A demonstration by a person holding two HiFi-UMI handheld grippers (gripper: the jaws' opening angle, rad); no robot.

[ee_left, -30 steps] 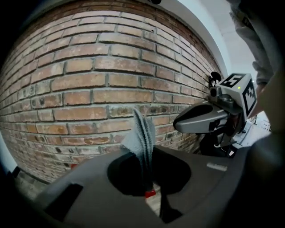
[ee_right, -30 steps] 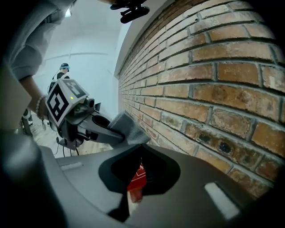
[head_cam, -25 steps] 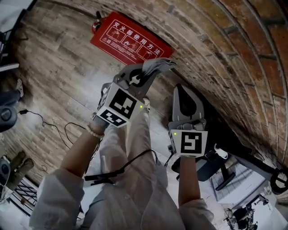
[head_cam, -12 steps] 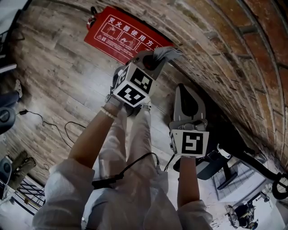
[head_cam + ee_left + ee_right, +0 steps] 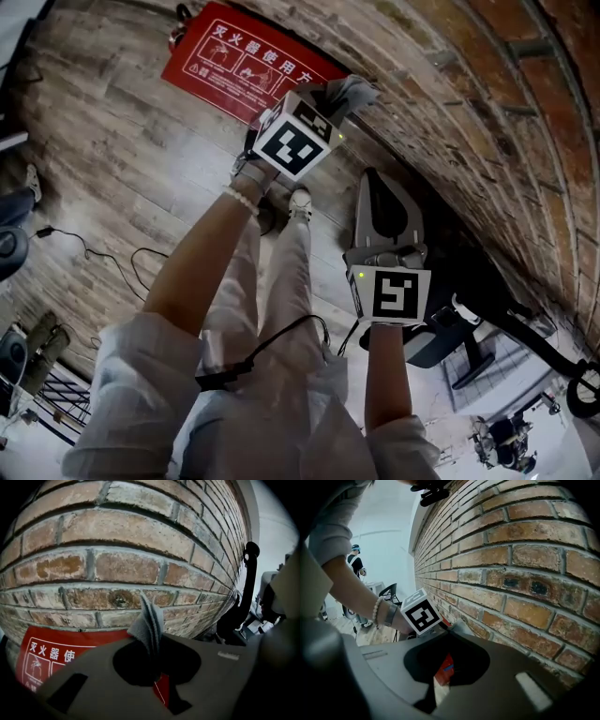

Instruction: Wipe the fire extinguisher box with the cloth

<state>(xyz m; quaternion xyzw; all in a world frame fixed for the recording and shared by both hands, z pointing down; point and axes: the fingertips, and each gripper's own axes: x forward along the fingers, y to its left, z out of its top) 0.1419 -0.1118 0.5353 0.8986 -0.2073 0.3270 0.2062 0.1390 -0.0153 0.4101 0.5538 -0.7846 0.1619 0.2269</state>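
Left gripper [image 5: 326, 97] jaws pinch grey cloth [image 5: 352, 91] at one end of the red fire extinguisher box [image 5: 225, 61], by the brick wall [image 5: 459, 103]; right gripper [image 5: 384, 187] jaws together, empty; risk: cloth snags on rough brick and pulls free.

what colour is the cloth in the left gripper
Grey. The cloth shows best in the left gripper view, against the brick wall.
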